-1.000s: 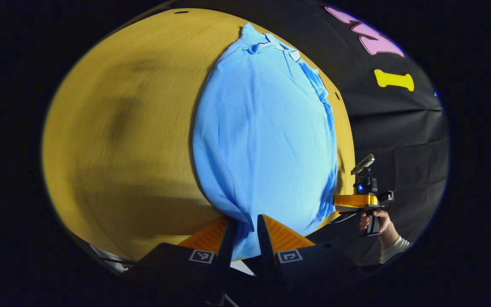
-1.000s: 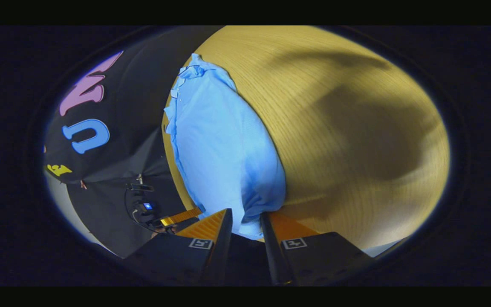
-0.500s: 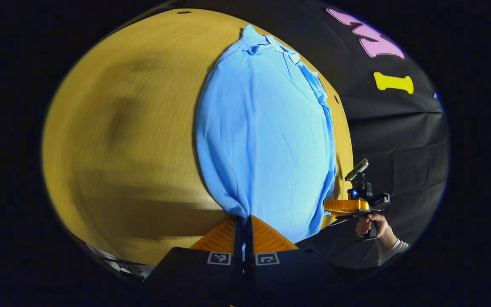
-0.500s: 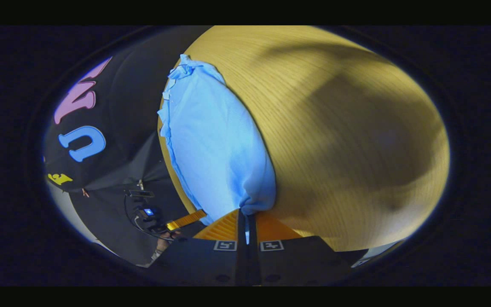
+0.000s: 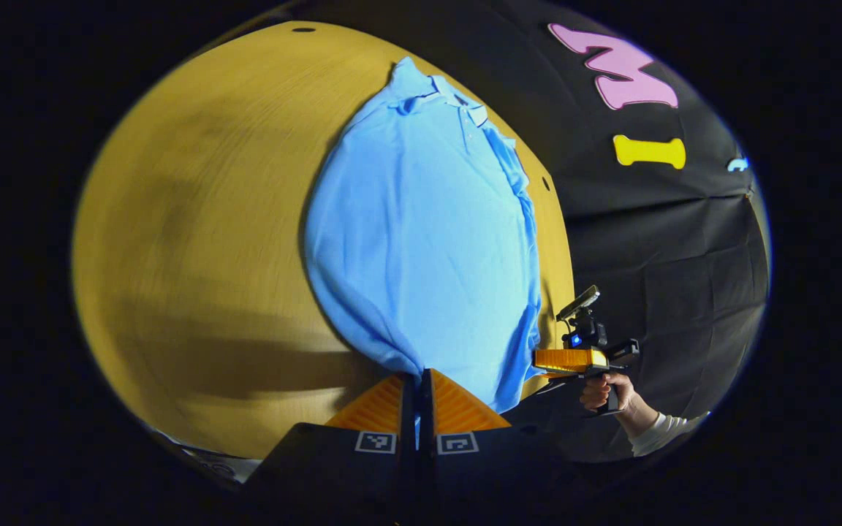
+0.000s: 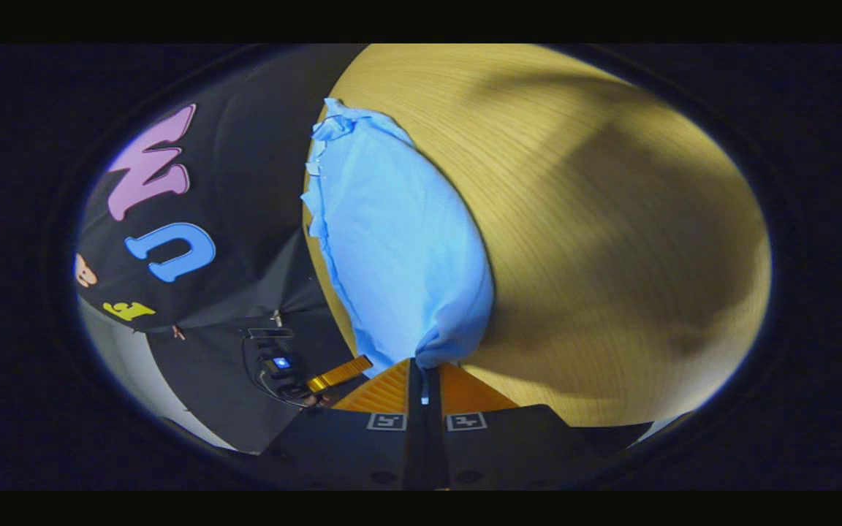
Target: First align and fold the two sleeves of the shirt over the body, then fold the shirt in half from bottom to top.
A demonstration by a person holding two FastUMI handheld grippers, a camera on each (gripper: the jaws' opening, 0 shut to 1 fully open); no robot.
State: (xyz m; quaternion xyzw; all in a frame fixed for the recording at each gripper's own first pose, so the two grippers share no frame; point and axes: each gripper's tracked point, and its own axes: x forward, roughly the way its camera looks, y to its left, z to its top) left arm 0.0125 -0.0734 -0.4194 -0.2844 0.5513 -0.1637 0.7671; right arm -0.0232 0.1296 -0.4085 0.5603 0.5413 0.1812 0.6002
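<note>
Your left gripper (image 5: pixel 417 376) has its fingers pressed together on the bottom hem of the shirt (image 5: pixel 421 234), with a thin strip of blue cloth showing in the slit between them. The shirt lies flat on the wooden bench (image 5: pixel 209 241), its collar (image 5: pixel 428 91) at the far end, pointing away from you, and its sleeves already folded in over the body. The hem gathers into a small bunch where your fingers pinch it.

Your right gripper (image 6: pixel 421 365) has its fingers clamped the same way on the other corner of the hem, and the cloth of the shirt (image 6: pixel 399 241) puckers just above the fingertips. In the right gripper view the shirt runs along the edge of the bench (image 6: pixel 596 219), close beside the black cloth wall (image 6: pixel 245 183), with its collar (image 6: pixel 333 124) at the far end.

In the left gripper view you can see your right gripper (image 5: pixel 571 359) farther off at the shirt's lower right corner, with your hand (image 5: pixel 600 391) wrapped around its handle and a white sleeve (image 5: pixel 666 431) behind it. In the right gripper view your left gripper (image 6: pixel 337 374) shows at the lower left, beside the shirt's edge.

Broad soft shadows fall across the bare part of the bench in both views.
</note>
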